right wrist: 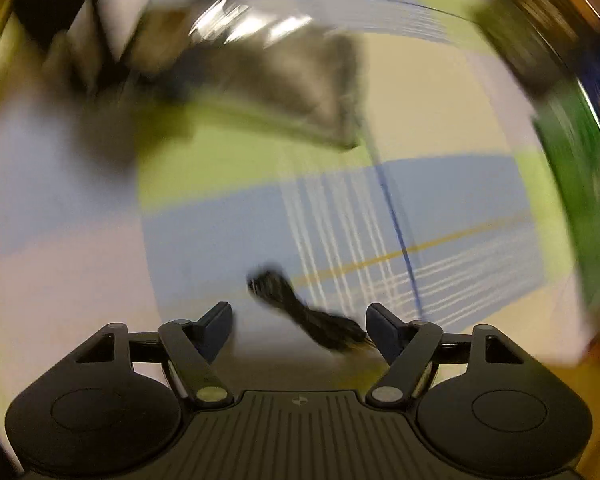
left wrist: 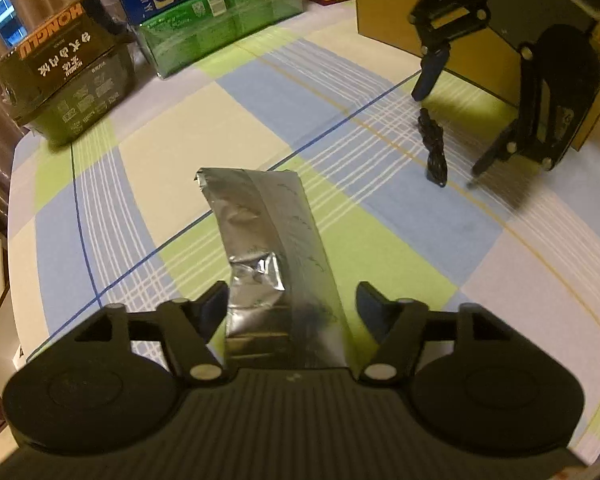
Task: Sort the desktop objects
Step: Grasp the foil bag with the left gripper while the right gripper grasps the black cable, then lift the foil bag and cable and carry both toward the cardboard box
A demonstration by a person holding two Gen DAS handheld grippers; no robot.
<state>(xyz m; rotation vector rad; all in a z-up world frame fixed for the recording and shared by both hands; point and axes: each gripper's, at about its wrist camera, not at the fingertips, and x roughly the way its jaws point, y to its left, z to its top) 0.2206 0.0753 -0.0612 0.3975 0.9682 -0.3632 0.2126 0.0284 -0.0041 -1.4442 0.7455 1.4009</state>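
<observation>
A silver foil packet (left wrist: 272, 256) lies on the checked tablecloth, its near end between the fingers of my left gripper (left wrist: 292, 304), which is open around it without clamping it. A small black bundled cord (left wrist: 434, 150) lies to the right. My right gripper (left wrist: 446, 136) hovers open just above the cord. In the blurred right wrist view the cord (right wrist: 304, 312) lies between the open fingers of the right gripper (right wrist: 300, 320), and the foil packet (right wrist: 284, 76) shows farther off.
A yellow cardboard box (left wrist: 396, 4) stands at the back right behind the right gripper. A dark boxed pack (left wrist: 66, 76) sits at the far left, with green and blue packs (left wrist: 220, 12) along the back. The tablecloth (left wrist: 228, 120) covers the table.
</observation>
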